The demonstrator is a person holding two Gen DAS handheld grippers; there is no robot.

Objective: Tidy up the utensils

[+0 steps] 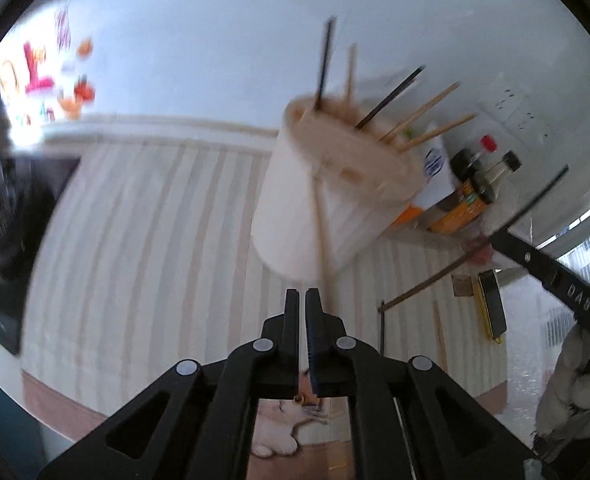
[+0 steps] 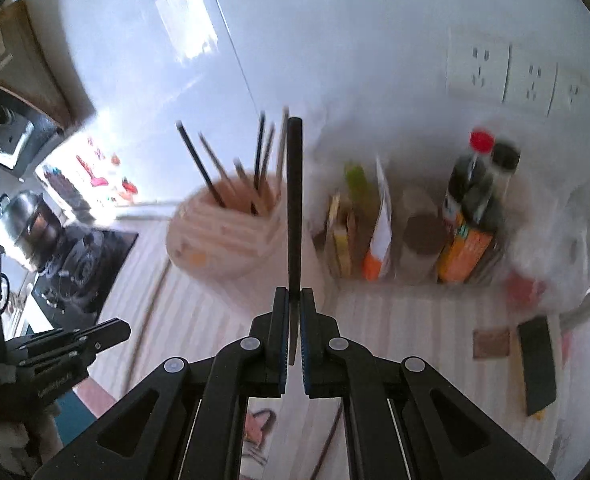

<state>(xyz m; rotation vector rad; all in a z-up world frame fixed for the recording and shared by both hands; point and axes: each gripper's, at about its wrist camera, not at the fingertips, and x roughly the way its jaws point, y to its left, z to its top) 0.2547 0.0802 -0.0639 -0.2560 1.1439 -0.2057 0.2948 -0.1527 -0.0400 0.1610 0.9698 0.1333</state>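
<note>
A pale round utensil holder (image 1: 327, 192) stands on the striped mat, with several black and wooden chopsticks sticking out; it also shows in the right wrist view (image 2: 223, 236). My left gripper (image 1: 302, 294) is shut and looks empty, just in front of the holder, beside a thin wooden chopstick (image 1: 319, 224). My right gripper (image 2: 294, 294) is shut on a black chopstick (image 2: 294, 200) that points up, right of the holder. The right gripper and its chopstick also show in the left wrist view (image 1: 535, 258).
Sauce bottles (image 2: 475, 196), boxes and packets stand along the wall at the right. Loose chopsticks (image 1: 431, 280) and a phone (image 1: 493, 304) lie on the mat. A stove with a kettle (image 2: 27, 216) is at the left. Wall sockets (image 2: 499, 72) are above.
</note>
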